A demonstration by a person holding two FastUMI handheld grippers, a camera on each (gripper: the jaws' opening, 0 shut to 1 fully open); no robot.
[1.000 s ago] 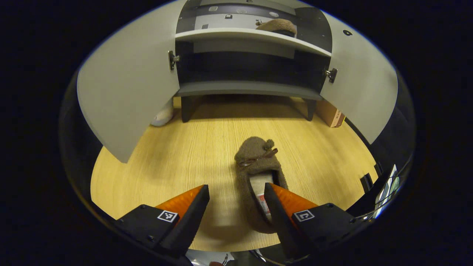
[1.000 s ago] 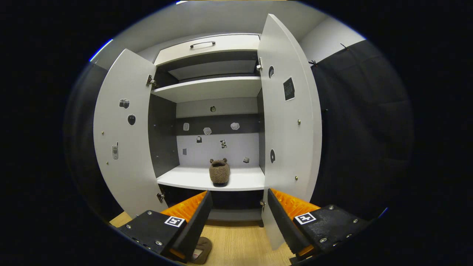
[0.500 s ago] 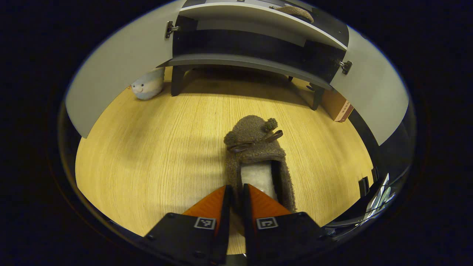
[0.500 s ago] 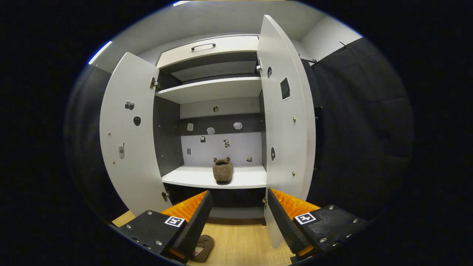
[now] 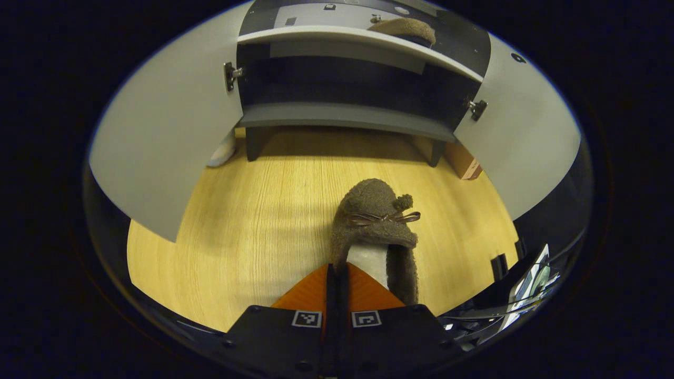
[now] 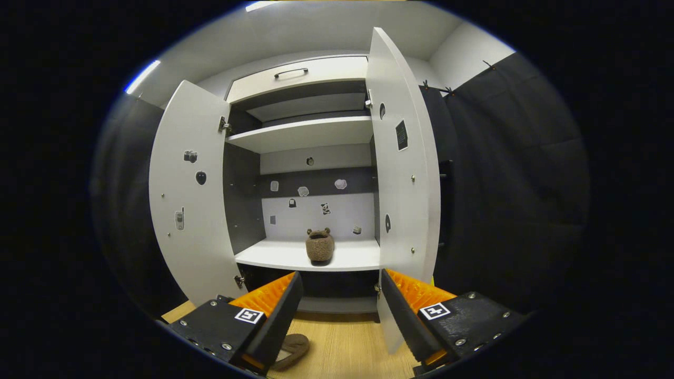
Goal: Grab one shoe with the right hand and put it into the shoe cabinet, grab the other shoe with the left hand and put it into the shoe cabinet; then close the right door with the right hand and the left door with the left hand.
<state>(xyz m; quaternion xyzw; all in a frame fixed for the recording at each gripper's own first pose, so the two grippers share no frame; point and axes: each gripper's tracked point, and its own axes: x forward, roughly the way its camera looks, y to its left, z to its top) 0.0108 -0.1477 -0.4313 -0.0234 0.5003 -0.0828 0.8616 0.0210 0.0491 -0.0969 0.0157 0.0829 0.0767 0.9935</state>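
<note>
A brown fuzzy slipper (image 5: 376,221) with a small bow lies toe-first toward the shoe cabinet (image 5: 347,113) on the wooden floor. My left gripper (image 5: 337,273) is shut on the left rim of its opening, near the heel. The second slipper (image 5: 403,26) rests on the cabinet's white shelf, seen in the right gripper view as the slipper (image 6: 319,246) at mid-shelf. My right gripper (image 6: 339,295) hangs open and empty in front of the cabinet. Below its left finger the floor slipper (image 6: 292,346) peeks out, partly hidden.
Both cabinet doors stand wide open: the left door (image 6: 192,200) and the right door (image 6: 403,184). A drawer with a handle (image 6: 292,72) tops the cabinet. A cardboard box (image 5: 463,160) sits by the right leg, and a pale plush toy (image 5: 224,150) behind the left door.
My left gripper went from open beside the slipper to shut on its left rim, and the slipper has shifted with it. The right gripper has drifted back slightly, still open.
</note>
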